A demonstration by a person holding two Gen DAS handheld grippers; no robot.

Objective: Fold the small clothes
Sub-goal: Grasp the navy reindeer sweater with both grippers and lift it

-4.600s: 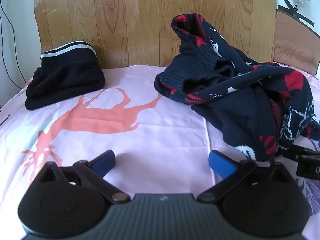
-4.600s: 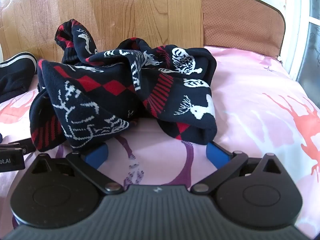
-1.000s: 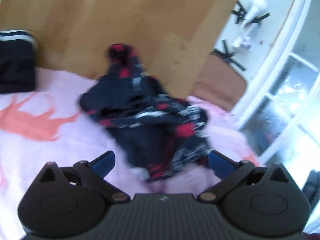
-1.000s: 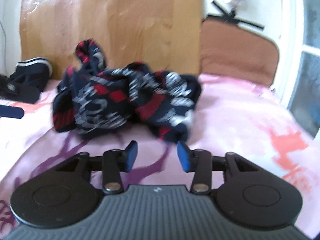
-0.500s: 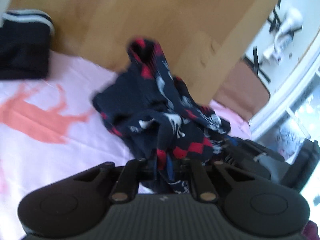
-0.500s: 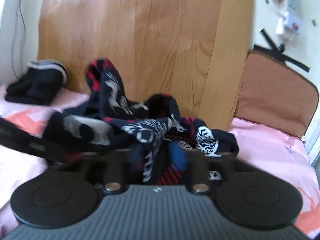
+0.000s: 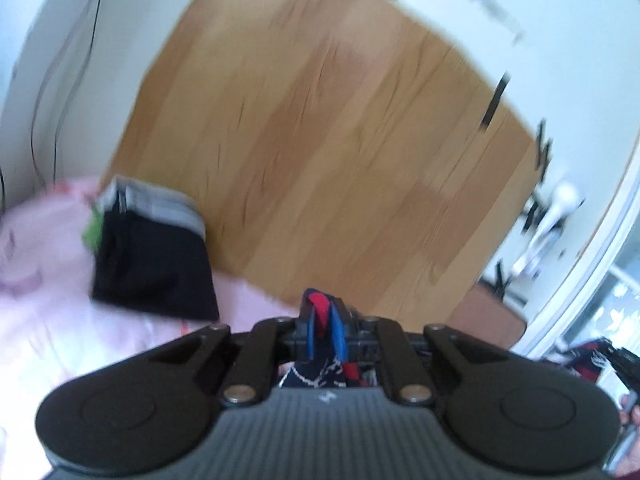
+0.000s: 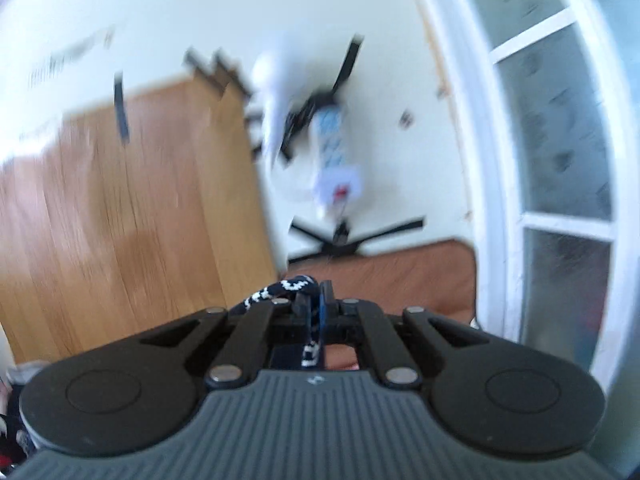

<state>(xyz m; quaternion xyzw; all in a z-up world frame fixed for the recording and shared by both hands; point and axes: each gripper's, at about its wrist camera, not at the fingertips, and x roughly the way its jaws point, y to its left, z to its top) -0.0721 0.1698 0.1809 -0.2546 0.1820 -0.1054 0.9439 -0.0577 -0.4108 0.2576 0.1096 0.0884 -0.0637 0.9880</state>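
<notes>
both the left claw (image 7: 323, 325) and right claw (image 8: 316, 312) pinch the patterned sweater (image 7: 316, 372); no legible writing.

Sweater (image 7: 320, 310) pinched in your left gripper (image 7: 322, 332): navy knit, red band, white motifs lower down. Same sweater at your right gripper (image 8: 316, 320): navy with white pattern. Both grippers black with blue pads (image 7: 338, 330). Folded garment (image 7: 152, 256) at 9 o'clock in your left view: black, grey-white striped edge. Bedsheet (image 7: 36, 320) pale pink. Headboard (image 7: 320, 140) honey-brown woodgrain. Cushion (image 8: 400, 276) at 3 o'clock: rust brown.
</notes>
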